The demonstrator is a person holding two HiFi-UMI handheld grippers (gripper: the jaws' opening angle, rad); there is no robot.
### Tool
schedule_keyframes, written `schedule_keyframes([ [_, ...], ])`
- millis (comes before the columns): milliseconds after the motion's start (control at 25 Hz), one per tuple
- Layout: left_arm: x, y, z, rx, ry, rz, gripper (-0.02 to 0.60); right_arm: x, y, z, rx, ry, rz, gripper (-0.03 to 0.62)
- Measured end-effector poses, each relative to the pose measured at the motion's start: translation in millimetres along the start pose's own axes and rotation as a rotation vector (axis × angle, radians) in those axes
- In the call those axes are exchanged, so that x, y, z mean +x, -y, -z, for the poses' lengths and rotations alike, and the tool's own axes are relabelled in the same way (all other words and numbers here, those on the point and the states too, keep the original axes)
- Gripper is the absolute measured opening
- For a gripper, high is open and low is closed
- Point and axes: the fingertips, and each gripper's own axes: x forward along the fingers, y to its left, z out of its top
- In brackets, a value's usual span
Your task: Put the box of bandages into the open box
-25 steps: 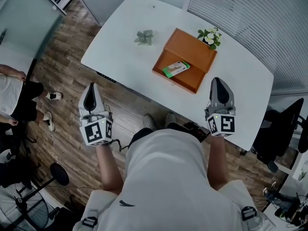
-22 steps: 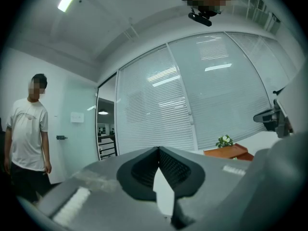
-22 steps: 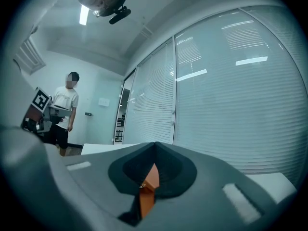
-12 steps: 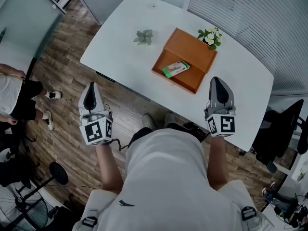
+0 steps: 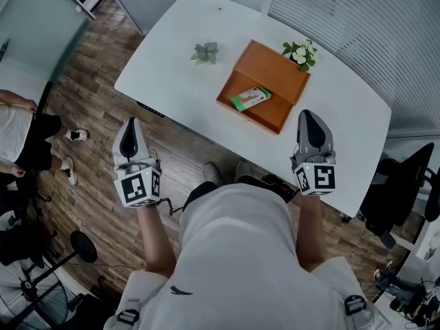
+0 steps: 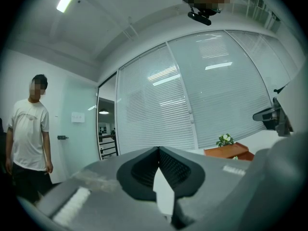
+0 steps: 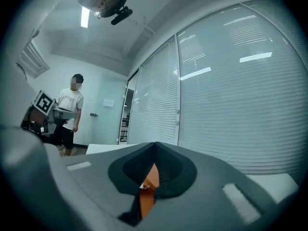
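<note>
Nothing much shifts since a second ago: your left tongs (image 5: 128, 135) and right tongs (image 5: 310, 124) still hover clenched and empty by the surface's (image 5: 172, 60) near edge, while the box of bandages (image 5: 251, 98) already lies inside the open box (image 5: 273, 119), so the task looks done.

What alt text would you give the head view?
A green bandage box lies inside an open orange box on a white table, with a green plant and a flowering plant beside it. Nearer the camera, the left gripper and right gripper are clear of both boxes, jaws shut and empty.
</note>
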Motion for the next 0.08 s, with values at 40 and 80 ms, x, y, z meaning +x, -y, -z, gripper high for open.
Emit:
schedule_keyframes([
  [40, -0.6, -0.3, 0.3, 0.000, 0.000, -0.002, 0.006, 0.1, -0.5, -0.1, -0.002, -0.002, -0.003, -0.001],
  [80, -1.2, -0.5, 0.6, -0.001, -0.001, -0.003, 0.006, 0.3, -0.9, -0.2, -0.004, -0.004, -0.005, 0.000],
])
